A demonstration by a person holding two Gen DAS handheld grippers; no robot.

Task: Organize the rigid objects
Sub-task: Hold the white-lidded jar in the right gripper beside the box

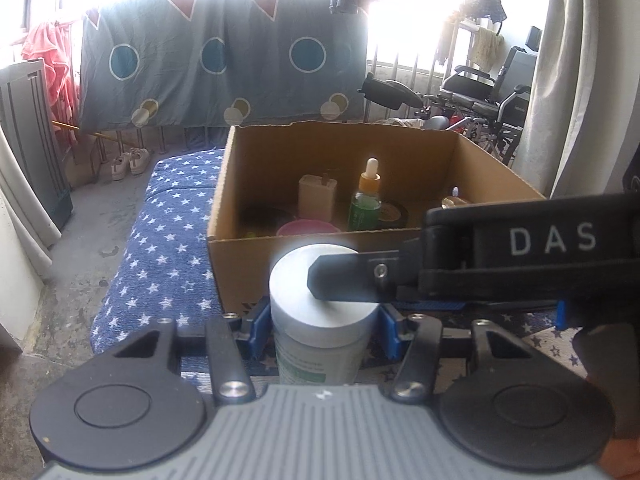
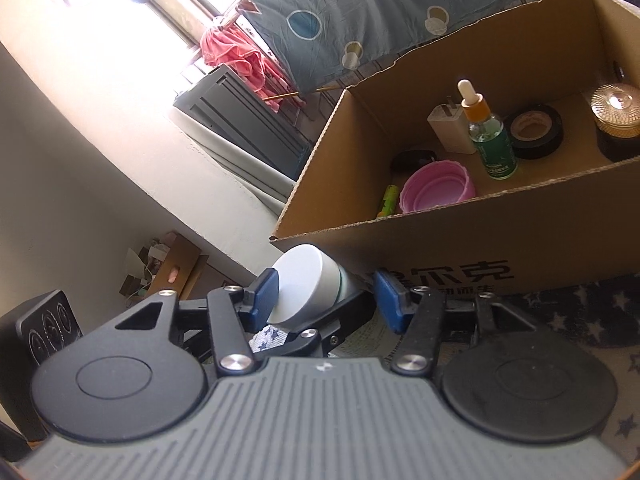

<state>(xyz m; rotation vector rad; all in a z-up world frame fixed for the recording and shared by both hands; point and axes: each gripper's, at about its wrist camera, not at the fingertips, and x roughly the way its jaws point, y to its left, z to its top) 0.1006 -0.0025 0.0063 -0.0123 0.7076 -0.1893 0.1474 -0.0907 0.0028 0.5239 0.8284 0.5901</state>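
Your workspace is a star-patterned blue cover with a cardboard box on it, a dotted grey quilt hanging beyond. Your left gripper is clamped on the white-lidded jar, just in front of the box's near wall. Your right gripper is spread wide around that jar's lid. Inside the box stand a dropper bottle, white charger, tape roll and pink lid.
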